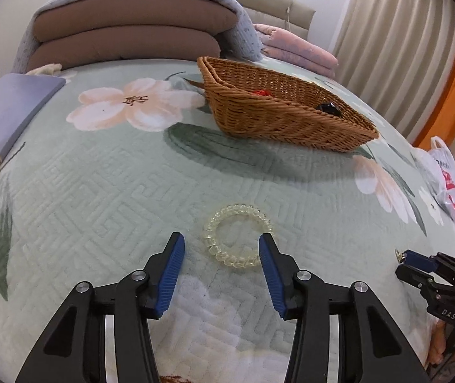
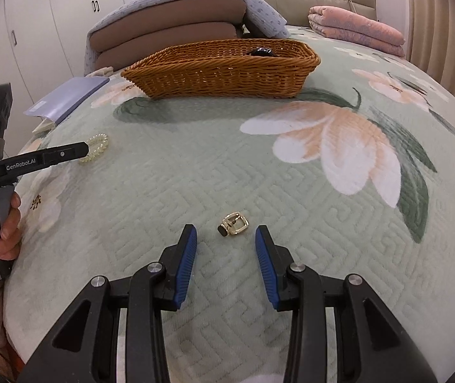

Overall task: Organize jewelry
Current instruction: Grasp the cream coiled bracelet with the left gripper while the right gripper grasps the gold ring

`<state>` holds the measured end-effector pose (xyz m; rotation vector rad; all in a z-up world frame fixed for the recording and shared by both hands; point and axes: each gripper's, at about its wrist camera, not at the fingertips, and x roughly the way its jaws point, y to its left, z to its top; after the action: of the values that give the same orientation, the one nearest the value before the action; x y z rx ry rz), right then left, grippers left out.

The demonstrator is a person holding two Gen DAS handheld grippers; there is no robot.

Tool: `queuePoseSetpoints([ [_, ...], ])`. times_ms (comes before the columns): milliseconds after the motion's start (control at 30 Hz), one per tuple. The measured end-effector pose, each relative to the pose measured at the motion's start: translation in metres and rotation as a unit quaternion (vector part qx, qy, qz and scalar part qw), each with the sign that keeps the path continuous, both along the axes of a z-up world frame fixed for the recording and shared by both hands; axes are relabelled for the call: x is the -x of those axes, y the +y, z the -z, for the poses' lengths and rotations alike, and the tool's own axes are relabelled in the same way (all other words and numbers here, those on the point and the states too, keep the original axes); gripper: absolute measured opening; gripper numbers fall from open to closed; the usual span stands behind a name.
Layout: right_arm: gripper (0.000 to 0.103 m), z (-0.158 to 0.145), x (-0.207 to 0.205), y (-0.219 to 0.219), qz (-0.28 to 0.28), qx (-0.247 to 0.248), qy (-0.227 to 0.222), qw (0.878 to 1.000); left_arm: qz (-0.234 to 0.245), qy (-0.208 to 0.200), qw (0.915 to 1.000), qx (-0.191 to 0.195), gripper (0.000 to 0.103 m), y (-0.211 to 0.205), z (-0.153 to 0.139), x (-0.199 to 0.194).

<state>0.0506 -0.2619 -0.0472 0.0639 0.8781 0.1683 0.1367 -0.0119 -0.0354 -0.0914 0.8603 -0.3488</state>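
Observation:
A clear yellowish coil bracelet (image 1: 238,235) lies flat on the green floral quilt (image 1: 99,191). My left gripper (image 1: 222,242) is open, its blue pads either side of the bracelet's near part, just above the quilt. A gold ring with a dark stone (image 2: 233,224) lies on the quilt (image 2: 291,207) just ahead of my right gripper (image 2: 225,234), which is open and empty. The woven basket (image 1: 278,118) stands farther back and holds a black item (image 1: 329,107) and a red one (image 1: 261,92). The basket (image 2: 221,70) and bracelet (image 2: 94,148) also show in the right wrist view.
A lilac booklet (image 1: 13,105) lies at the bed's left edge. Folded brown cushions under a grey blanket (image 1: 131,28) and a pink folded blanket (image 1: 297,49) sit behind the basket. A plastic bag (image 1: 444,175) lies at the right edge, by the curtains.

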Motion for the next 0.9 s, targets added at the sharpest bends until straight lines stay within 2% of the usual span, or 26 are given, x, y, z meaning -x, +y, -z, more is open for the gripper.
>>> queuePoseSetpoints([
  [233,0.041,0.002,-0.005,-0.001,0.005,-0.004,0.002,1.000,-0.007,0.012,0.9998,-0.015,0.050,-0.007,0.002,-0.016],
  [367,0.041,0.002,-0.004,0.001,0.005,0.004,-0.002,1.000,-0.005,0.002,0.9991,-0.043,0.049,-0.015,0.002,-0.014],
  [500,0.041,0.002,-0.003,0.003,0.004,0.008,-0.006,1.000,-0.004,-0.001,0.9989,-0.046,0.046,-0.015,0.002,-0.013],
  [567,0.039,0.001,-0.002,0.004,0.005,0.011,-0.008,1.000,-0.006,0.000,0.9987,-0.051,0.044,-0.016,0.003,-0.013],
  [633,0.034,0.001,-0.001,0.006,0.002,0.016,-0.011,1.000,-0.005,-0.002,0.9985,-0.054,0.043,-0.016,0.003,-0.012],
  [700,0.031,0.000,0.000,0.008,-0.001,0.024,-0.013,1.000,-0.006,-0.004,0.9984,-0.056,0.037,-0.017,0.003,-0.012],
  [767,0.025,0.000,0.001,0.011,-0.004,0.031,-0.016,0.999,-0.004,-0.006,0.9983,-0.058,0.021,-0.017,0.003,-0.011],
  [833,0.014,0.000,0.002,0.011,-0.003,0.034,-0.019,0.999,-0.003,-0.008,0.9983,-0.059,0.014,-0.018,0.002,-0.010],
  [900,0.013,0.000,0.002,0.010,-0.004,0.032,-0.019,0.999,-0.003,-0.011,0.9983,-0.056,0.012,-0.017,0.002,-0.009],
])
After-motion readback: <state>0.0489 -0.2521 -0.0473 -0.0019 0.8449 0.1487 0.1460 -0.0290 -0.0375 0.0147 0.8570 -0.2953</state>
